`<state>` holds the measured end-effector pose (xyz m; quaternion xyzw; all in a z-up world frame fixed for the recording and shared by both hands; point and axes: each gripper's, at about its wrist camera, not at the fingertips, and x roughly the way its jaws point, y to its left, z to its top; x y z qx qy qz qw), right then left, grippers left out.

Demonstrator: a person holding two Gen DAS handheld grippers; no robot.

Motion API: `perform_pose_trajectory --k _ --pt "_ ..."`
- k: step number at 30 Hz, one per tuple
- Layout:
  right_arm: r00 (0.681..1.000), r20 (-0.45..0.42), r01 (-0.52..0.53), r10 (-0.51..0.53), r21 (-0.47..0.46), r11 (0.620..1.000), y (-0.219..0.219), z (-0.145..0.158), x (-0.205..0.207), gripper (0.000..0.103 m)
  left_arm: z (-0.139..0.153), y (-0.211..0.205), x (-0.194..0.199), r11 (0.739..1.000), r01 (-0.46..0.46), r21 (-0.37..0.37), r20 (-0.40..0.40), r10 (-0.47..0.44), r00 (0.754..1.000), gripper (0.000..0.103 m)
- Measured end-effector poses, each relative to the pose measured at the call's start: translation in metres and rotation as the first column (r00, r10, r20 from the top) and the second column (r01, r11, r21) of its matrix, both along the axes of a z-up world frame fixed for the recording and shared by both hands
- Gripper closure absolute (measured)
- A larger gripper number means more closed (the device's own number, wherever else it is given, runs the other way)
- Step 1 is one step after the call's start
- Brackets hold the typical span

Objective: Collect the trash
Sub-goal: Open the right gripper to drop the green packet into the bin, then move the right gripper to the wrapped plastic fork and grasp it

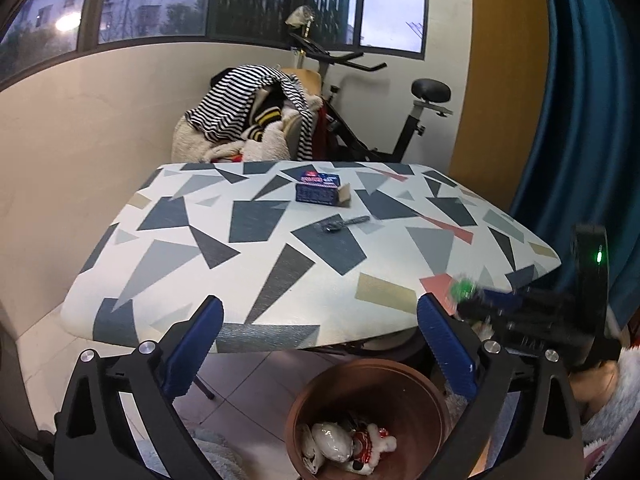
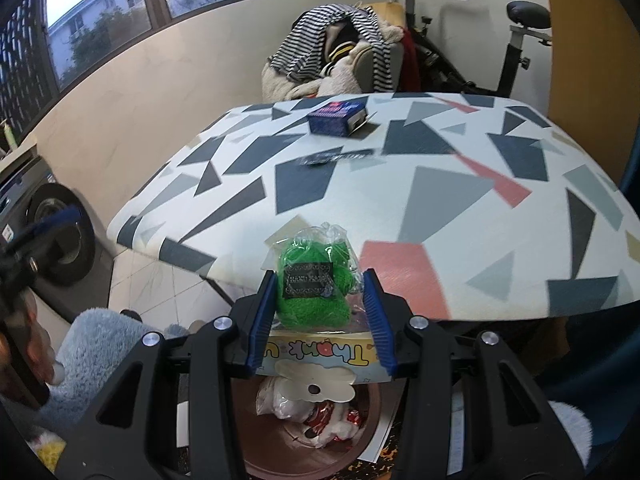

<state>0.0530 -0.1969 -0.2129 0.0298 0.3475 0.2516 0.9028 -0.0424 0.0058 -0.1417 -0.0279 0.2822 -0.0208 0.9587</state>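
Right gripper (image 2: 320,312) is clamped on a clear packet of green material (image 2: 314,280) bearing a dark label; both blue pads press its sides, and a "Thank U" header card hangs below the fingers. It hangs at the near edge of the table (image 2: 440,208), directly above the brown bin (image 2: 280,468), which already contains white and red wrappers (image 2: 320,416).

Left gripper (image 1: 320,344) stands with jaws spread wide and nothing between them. It points across the table, with the same bin (image 1: 372,384) below and slightly right of it. The right gripper shows blurred at the right edge of that view.

Remaining on the table: 1 blue carton (image 1: 318,189) with an open end flap toward the far side, and 1 dark crumpled wrapper (image 1: 340,225) just nearer than it. Both lie well apart from either gripper.

Beyond the far edge stand a chair heaped with clothes (image 1: 248,120) and an exercise bike (image 1: 400,120).

Assessment: step in hand is the deposit of the green packet. Next move calls for releasing the right jaws while the packet is over the bin mouth; the hanging card could catch the rim if the position is off. The empty left gripper is free to reach for the wrapper or carton.
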Motion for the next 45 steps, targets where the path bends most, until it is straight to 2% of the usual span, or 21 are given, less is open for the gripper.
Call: perform_pose_trajectory --k 3,7,13,27,28,30,33,37,45 --pt "1.000 -0.003 -0.002 0.002 0.005 1.000 0.009 -0.020 -0.006 0.058 -0.001 0.001 -0.003 1.000 -0.018 0.007 0.008 0.018 1.000 0.007" --pt "0.999 -0.021 -0.034 0.033 -0.049 0.998 0.027 -0.037 -0.006 0.058 -0.005 0.001 -0.006 0.999 -0.033 -0.001 0.007 0.033 0.999 0.006" --pt "0.997 -0.047 -0.064 0.060 -0.096 0.993 0.038 -0.052 -0.008 0.058 -0.010 0.004 -0.006 0.999 -0.050 0.000 -0.003 0.050 0.999 0.006" --pt "0.995 -0.075 -0.072 0.065 -0.093 0.993 0.046 -0.069 -0.003 0.055 -0.015 0.008 -0.004 0.998 -0.065 -0.006 -0.029 0.065 0.997 0.006" --pt "0.995 -0.073 -0.069 0.062 -0.088 0.994 0.045 -0.068 -0.003 0.054 -0.016 0.007 -0.004 0.998 -0.064 -0.006 -0.032 0.064 0.997 0.006" --pt "0.997 -0.056 -0.051 0.047 -0.080 0.995 0.043 -0.067 -0.003 0.025 -0.017 0.008 -0.003 0.998 -0.065 -0.008 -0.038 0.065 0.997 0.006" --pt "0.998 -0.057 -0.041 0.036 -0.084 0.996 0.044 -0.069 -0.004 0.008 -0.020 0.011 0.001 0.997 -0.077 -0.015 -0.052 0.076 0.996 0.006" --pt "0.998 -0.065 -0.028 0.022 -0.095 0.995 0.045 -0.069 -0.003 0.006 -0.021 0.015 0.005 0.995 -0.093 -0.042 -0.064 0.091 0.994 0.006" --pt "0.998 -0.061 0.010 -0.015 -0.083 0.996 0.034 -0.068 -0.003 0.006 -0.020 0.018 0.007 0.994 -0.102 -0.034 -0.059 0.100 0.993 0.006"
